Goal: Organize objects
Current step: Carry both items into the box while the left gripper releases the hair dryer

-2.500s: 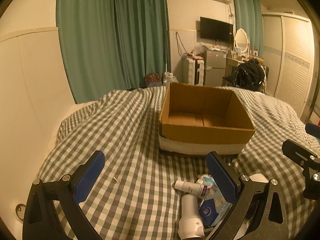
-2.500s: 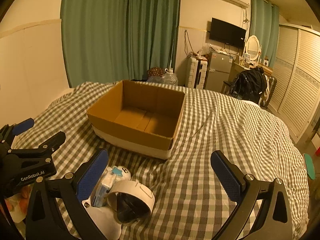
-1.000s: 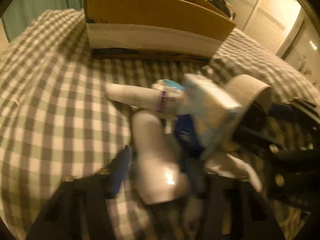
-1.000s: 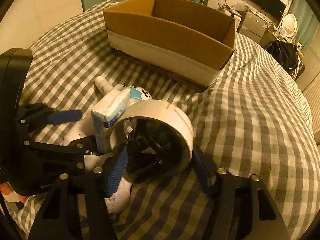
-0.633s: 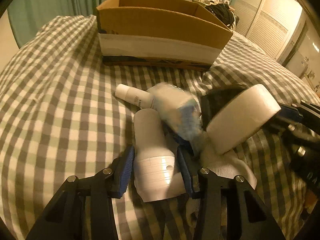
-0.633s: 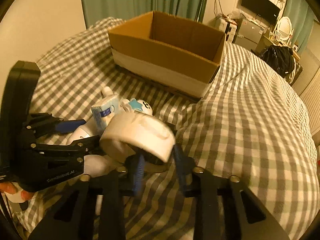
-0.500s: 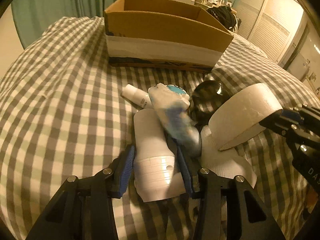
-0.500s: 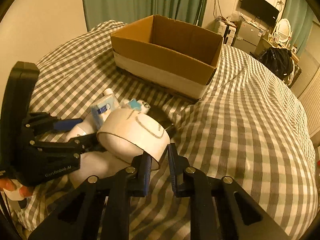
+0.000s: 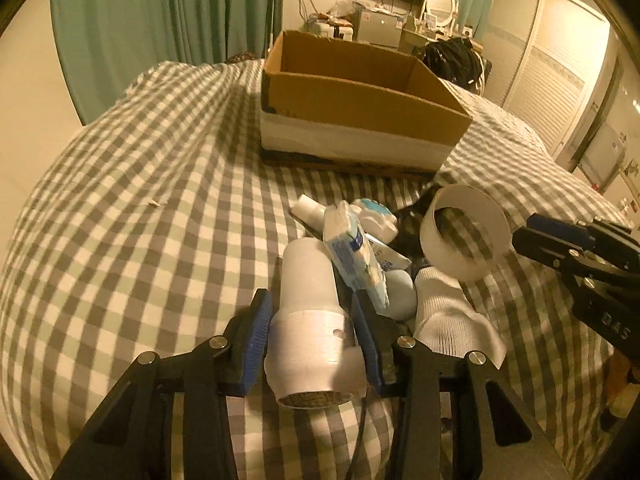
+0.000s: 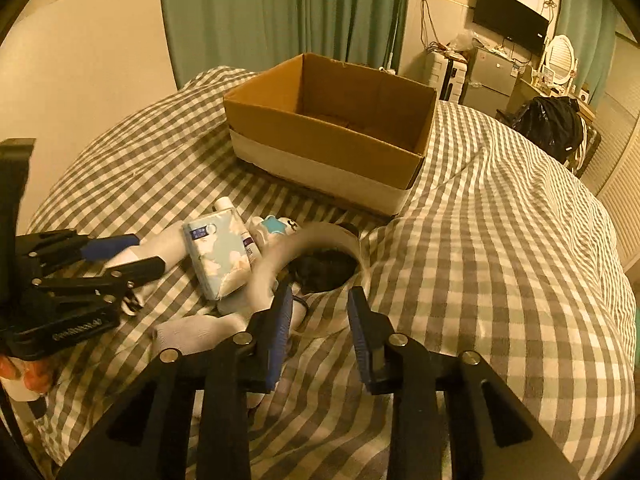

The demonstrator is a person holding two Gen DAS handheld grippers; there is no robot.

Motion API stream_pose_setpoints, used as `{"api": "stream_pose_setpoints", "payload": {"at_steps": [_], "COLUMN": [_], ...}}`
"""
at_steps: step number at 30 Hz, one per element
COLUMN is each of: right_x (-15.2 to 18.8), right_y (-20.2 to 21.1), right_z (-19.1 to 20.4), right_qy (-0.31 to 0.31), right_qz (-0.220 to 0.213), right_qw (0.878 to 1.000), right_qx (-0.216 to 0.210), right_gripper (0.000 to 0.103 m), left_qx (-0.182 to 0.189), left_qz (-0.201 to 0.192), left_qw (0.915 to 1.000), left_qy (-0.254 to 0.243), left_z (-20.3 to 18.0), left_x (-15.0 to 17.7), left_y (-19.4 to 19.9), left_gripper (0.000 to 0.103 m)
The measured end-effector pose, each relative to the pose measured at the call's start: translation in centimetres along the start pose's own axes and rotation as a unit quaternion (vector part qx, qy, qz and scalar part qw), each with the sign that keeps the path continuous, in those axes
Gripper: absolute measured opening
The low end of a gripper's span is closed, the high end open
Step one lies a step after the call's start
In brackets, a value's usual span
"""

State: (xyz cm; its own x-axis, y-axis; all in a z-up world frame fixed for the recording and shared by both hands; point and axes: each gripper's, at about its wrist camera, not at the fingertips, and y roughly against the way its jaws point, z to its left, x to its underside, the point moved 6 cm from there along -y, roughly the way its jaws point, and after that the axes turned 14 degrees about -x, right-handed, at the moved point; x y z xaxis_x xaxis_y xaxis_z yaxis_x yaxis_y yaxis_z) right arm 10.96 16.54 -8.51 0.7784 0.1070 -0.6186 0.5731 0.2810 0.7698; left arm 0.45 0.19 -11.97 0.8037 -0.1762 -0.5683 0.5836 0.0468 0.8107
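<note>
1. Left gripper clamps the white bottle, near the pile.
2. Right gripper pinches the tape roll; jaws just closed, then eased slightly.
3. Box sits far, on the bed.

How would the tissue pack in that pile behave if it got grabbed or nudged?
The tissue pack looks soft and puffy, so it would probably squash and weigh little. It is propped on edge, so a nudge likely topples it. Its glossy wrap may slip.

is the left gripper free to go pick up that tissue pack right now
Probably not: the left gripper is already shut on the white bottle. The tissue pack leans right beside it, close and uncovered, but the bottle fills the jaws.
</note>
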Motion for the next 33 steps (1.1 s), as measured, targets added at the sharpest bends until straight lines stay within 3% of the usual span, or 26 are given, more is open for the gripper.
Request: {"api": "stream_pose_setpoints", "payload": {"at_steps": [1,8,12,15,17,18,19,26,33], "right_x": [-0.1,-0.2,-1.1,-1.5,-1.4,-1.4,-1.3,-3.0,-7.9], "right_y": [-0.2,-0.9,-1.6,-3.3,-4.7,-5.1,-5.3,-1.3,3.3], "right_z": [-0.1,-2.0,-3.1,-4.1,-4.7,-4.8,-4.7,-3.1,-2.3], "right_qy": [0.0,-0.028,-0.038,-0.047,-0.055,-0.055,-0.05,-0.015,0.019], "right_qz": [0.002,0.007,0.009,0.032,0.05,0.056,0.058,-0.012,-0.073], "right_qw": [1.0,0.999,0.999,0.998,0.997,0.996,0.997,0.999,0.996], "right_qx": [0.001,0.023,0.034,0.04,0.034,0.03,0.031,0.03,0.04], "right_gripper": [0.013,0.013,0.042,0.042,0.037,0.019,0.012,0.005,0.005], "left_qx": [-0.001,-0.003,-0.01,-0.014,-0.018,-0.019,-0.019,-0.021,-0.022], "left_qz": [-0.002,-0.019,-0.041,-0.056,-0.062,-0.065,-0.067,-0.089,-0.126], "left_qw": [1.0,0.9998,0.9991,0.9982,0.9978,0.9976,0.9975,0.9957,0.9917], "left_qy": [0.001,0.005,0.01,0.013,0.014,0.015,0.015,0.014,0.013], "left_z": [0.0,0.4,0.9,1.4,1.6,1.7,1.9,2.4,1.7], "left_x": [-0.2,-1.4,-2.5,-3.4,-3.7,-3.8,-3.9,-5.7,-10.6], "left_y": [0.0,1.3,3.2,4.3,4.8,5.0,5.0,6.3,7.8], "left_gripper": [0.042,0.04,0.039,0.039,0.039,0.039,0.039,0.039,0.039]}}
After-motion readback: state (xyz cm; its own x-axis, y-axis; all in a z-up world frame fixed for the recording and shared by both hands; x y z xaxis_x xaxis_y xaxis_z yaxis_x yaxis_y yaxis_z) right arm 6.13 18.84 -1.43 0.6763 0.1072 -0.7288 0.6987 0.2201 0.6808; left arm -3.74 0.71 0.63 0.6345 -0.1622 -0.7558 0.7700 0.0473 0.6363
